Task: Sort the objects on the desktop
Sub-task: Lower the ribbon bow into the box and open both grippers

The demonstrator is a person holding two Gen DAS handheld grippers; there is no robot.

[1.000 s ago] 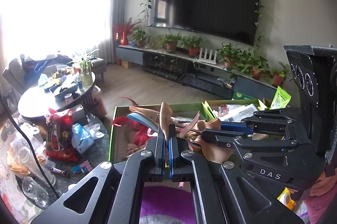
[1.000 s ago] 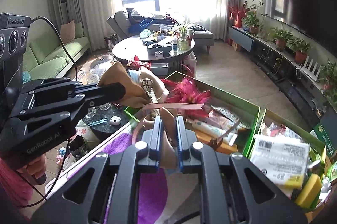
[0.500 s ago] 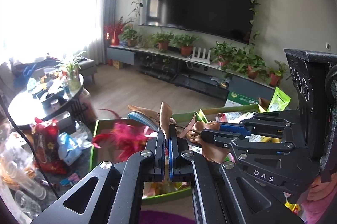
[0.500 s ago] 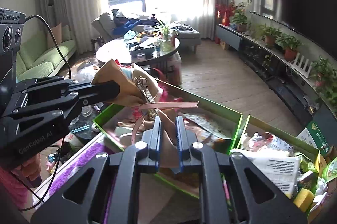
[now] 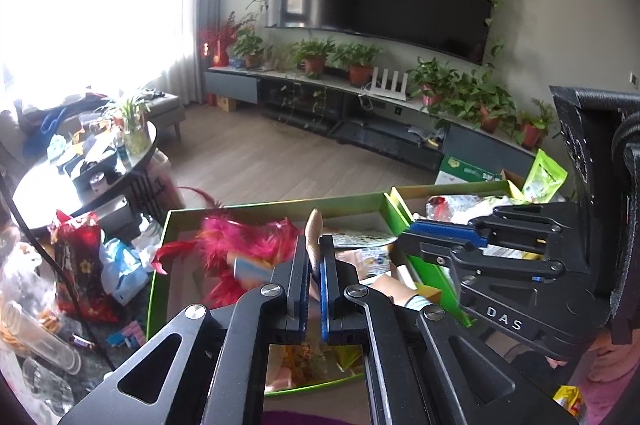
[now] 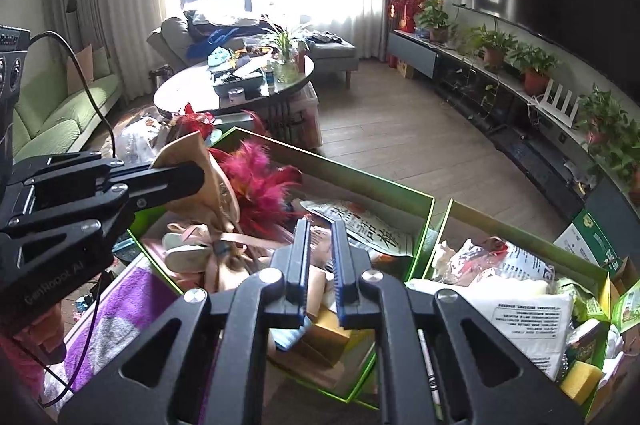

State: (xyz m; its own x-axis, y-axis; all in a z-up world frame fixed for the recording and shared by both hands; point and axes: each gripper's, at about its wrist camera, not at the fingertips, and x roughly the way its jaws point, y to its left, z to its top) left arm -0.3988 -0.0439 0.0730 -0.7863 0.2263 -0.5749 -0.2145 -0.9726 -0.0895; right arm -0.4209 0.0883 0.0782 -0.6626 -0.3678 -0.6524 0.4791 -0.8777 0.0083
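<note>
My left gripper is shut on a tan leather bag, pinching its flap. The right wrist view shows the bag hanging from the left gripper over the left green box, with its straps draped inside. My right gripper is slightly open and empty above the same box; it also appears in the left wrist view. A pink feather piece lies in the box.
A second green box to the right holds packets, paper and a yellow sponge. A purple cloth lies under the boxes. A round cluttered table stands beyond. The TV stand with plants runs along the wall.
My right gripper has let go of the bag strap and opened a little. The bag has come down into the left green box, still held by my left gripper.
</note>
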